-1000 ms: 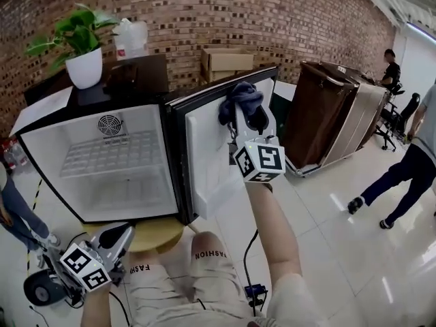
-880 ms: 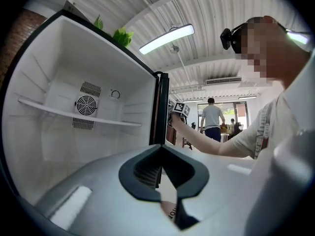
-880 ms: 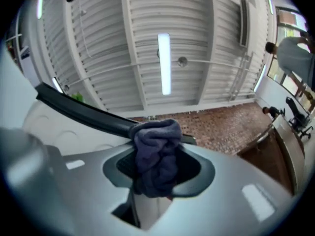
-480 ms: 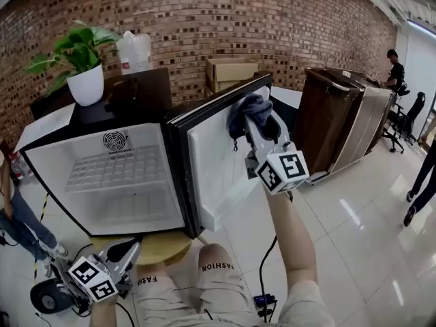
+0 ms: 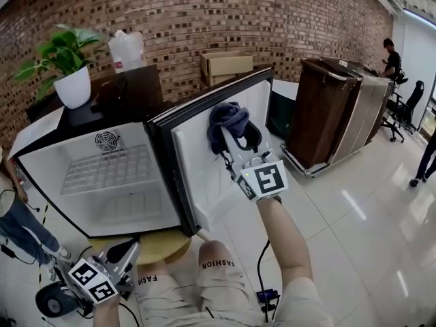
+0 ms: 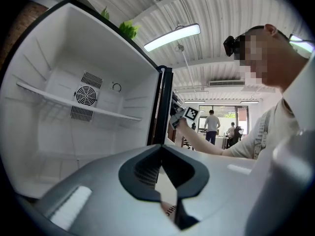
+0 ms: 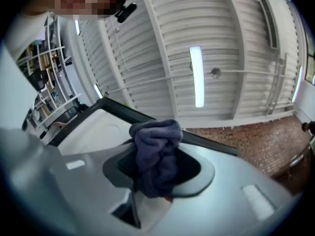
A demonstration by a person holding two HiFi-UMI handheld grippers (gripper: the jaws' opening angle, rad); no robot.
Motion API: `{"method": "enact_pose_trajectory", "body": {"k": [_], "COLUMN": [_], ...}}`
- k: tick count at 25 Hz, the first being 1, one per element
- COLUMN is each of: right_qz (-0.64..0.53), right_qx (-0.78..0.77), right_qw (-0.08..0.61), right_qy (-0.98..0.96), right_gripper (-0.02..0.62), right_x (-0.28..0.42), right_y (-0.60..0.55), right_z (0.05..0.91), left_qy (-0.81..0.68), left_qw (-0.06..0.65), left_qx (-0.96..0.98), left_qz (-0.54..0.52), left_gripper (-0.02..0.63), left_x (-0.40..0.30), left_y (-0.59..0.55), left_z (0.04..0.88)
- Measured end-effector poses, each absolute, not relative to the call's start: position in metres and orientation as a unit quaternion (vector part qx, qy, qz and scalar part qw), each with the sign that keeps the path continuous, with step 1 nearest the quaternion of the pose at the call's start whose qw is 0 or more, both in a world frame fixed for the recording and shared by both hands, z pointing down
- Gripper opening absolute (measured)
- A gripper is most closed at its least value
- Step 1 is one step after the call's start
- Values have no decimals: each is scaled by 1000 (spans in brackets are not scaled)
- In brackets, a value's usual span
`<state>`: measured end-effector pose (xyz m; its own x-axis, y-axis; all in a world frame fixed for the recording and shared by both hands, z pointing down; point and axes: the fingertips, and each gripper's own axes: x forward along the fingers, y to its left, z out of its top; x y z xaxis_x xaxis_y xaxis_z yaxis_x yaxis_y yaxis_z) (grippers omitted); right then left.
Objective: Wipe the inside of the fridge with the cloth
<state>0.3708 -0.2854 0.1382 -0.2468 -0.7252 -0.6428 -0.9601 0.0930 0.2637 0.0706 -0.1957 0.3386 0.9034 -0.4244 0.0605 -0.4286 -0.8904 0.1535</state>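
Holds the cloth [image 5: 228, 118] as a dark blue wad in the right claw [image 5: 235, 131], narrowed onto the fabric so that folds bulge over the tips, plain in the right gripper view. Raises it to the upper part of the open door [image 5: 197, 172], at the white inner liner just below the top edge; cannot tell whether pressed on the plastic or only just beside it. Carries the left claw [image 5: 128, 247] low by the knee, below the fridge [image 5: 48, 182], shut tight on nothing and aimed toward the open cabinet. Stands the fridge on a round yellow tabletop [image 5: 160, 245], door swung wide. Looks, by judgement, to be busy with the door liner and not yet with the cabinet. Shows no streaks, damp patches or dirt anywhere on the white surfaces, so gives no way of telling which parts have already had a pass. Finds the back wall with its fan [image 5: 107, 142], the wire shelf [image 5: 102, 165], the floor and the side walls well apart from the cloth. Probably leaves most of the interior to do: the lower half of the liner, then a reach round the door edge into the cabinet, above and under the shelf.
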Motion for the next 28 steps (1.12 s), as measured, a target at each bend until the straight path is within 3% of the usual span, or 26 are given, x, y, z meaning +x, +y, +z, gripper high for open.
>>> {"method": "enact_pose_trajectory", "body": {"k": [7, 13, 16, 19, 22, 25, 28], "right_qz": [199, 223, 266, 371, 419, 435, 392], "right_qx": [-665, -737, -695, -567, -508, -529, -616], "right_qw": [173, 74, 89, 132, 103, 48, 46], "right_qy": [698, 634, 662, 724, 745, 727, 681], "right_gripper": [153, 155, 156, 156, 156, 149, 150], "right_x": [464, 511, 469, 359, 280, 285, 357], "right_y": [-389, -406, -362, -273, -235, -261, -302], "right_z": [147, 151, 146, 134, 157, 182, 187], "left_qy": [-208, -193, -197, -207, -212, -216, -220], "left_qw": [69, 57, 59, 73, 80, 78, 84], "left_qx": [976, 979, 978, 975, 974, 973, 972], "left_qz": [12, 20, 19, 17, 26, 25, 23], "left_gripper": [0, 0, 0, 0, 0, 0, 0], "left_x": [81, 91, 89, 88, 87, 84, 79], "left_y": [-182, -178, -181, -183, -190, -195, -195], "left_z": [327, 319, 324, 333, 337, 338, 344]}}
